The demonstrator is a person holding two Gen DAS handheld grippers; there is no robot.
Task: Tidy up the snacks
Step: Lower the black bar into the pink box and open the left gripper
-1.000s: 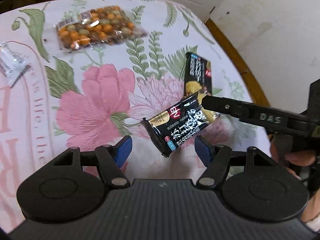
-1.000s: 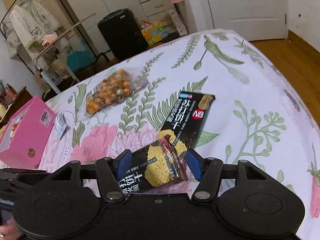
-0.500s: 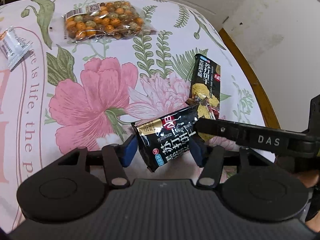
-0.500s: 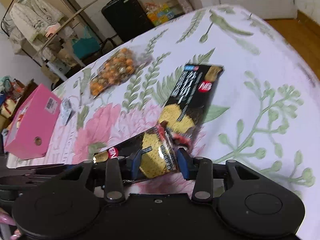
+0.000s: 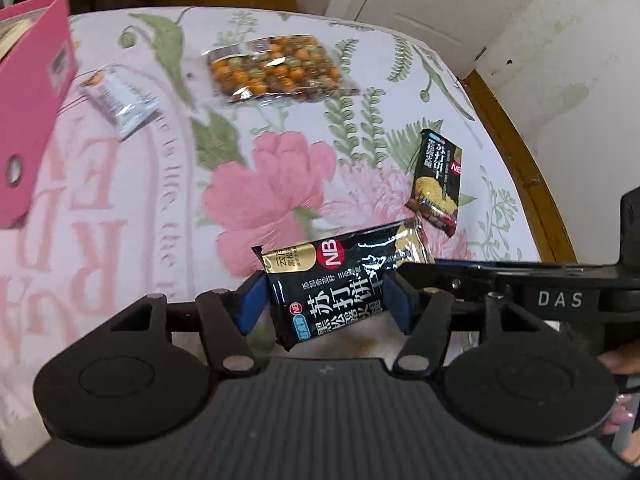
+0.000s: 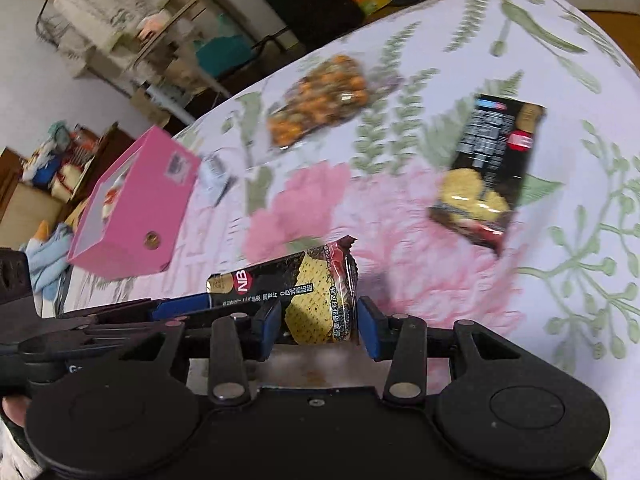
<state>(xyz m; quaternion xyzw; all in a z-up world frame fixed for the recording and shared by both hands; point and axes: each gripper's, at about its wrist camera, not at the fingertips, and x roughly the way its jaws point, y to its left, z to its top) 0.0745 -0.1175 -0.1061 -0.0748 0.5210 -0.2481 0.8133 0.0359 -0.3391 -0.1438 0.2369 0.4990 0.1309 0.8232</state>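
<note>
Both claws pinch one black foil cracker packet (image 5: 344, 284) above the floral bedsheet (image 5: 168, 208): left claw (image 5: 326, 308) at one end, right claw (image 6: 318, 326) at the other, the left's jaws having just opened slightly.

Glossy foil cracker pack (image 5: 336, 280); matt floral cloth (image 5: 168, 184); pink cardboard box (image 5: 28, 120).

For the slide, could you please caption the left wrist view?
Both grippers, left and right, hold one black cracker pack above the floral cloth; a second pack lies beyond.
</note>
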